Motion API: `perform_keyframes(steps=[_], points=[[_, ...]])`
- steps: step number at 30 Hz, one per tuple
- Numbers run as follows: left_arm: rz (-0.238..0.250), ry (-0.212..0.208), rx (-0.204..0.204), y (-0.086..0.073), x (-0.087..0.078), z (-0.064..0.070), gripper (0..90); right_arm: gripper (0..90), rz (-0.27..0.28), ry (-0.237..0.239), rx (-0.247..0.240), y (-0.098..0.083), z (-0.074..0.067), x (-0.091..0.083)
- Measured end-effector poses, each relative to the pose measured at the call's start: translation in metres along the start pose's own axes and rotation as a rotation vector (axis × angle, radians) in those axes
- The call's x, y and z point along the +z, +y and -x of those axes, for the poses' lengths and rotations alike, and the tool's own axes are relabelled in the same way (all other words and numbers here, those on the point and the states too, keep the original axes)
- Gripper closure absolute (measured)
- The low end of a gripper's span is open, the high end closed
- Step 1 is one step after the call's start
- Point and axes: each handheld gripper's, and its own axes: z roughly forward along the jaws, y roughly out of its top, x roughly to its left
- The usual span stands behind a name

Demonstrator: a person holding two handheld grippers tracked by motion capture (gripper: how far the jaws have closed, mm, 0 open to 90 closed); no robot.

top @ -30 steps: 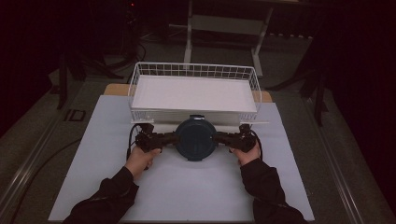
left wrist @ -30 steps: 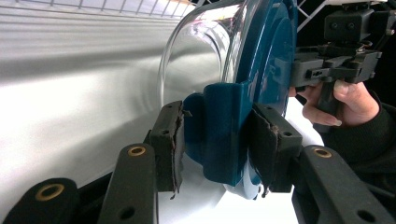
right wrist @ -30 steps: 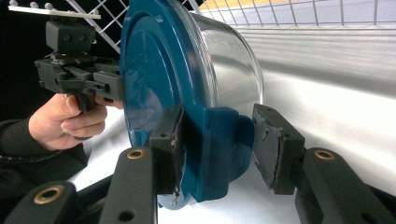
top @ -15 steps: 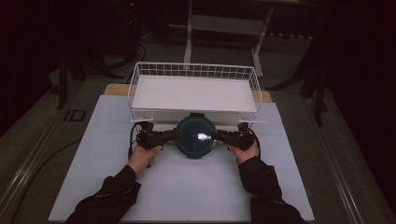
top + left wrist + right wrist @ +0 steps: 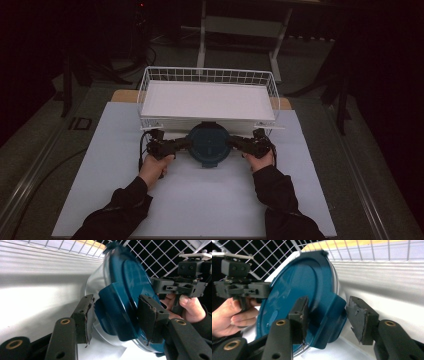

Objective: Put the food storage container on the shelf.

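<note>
Release looks like the step I am in: the round glass container with the teal lid (image 5: 209, 145) sits on the white table (image 5: 115, 165) just in front of the wire basket (image 5: 145, 95), and I judge I am letting go of its two side latch tabs rather than lifting it. My left gripper (image 5: 181, 144) straddles the left tab (image 5: 112, 312); its jaws have just been opening, and in the left gripper view there is a sliver of daylight at the left pad (image 5: 83, 317) while the right pad (image 5: 147, 315) seems still against the lid's edge, so I read it as slack, not clamped. My right gripper (image 5: 235, 144) stands about half open around the right tab (image 5: 329, 315): one pad (image 5: 298, 320) sits close to the tab, touching or not I cannot tell, and the other (image 5: 362, 320) stands clearly apart from it. Neither gripper carries the container's weight. Next I would need to widen both jaws a little more and draw the hands straight outward, level with the table, so no pad drags a tab and tips the container. Both my forearms come in from the near edge, angled inward, hands low over the table with the grippers pointing at each other across the lid.
</note>
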Motion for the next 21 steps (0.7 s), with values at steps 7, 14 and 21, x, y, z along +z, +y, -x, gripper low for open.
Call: perform_keyframes(steps=[7,14,21], points=[[0.016,0.061,0.036,0.005,0.003,0.001,40.3,46.4,0.043,-0.058,-0.008,0.003,0.002,0.006],[0.005,0.083,0.071,0.005,0.003,0.007,36.3,44.5,0.045,-0.100,-0.007,0.003,-0.005,0.004],[0.003,0.003,0.147,0.006,-0.006,0.019,15.5,42.2,0.029,-0.102,-0.040,0.001,-0.019,-0.004]])
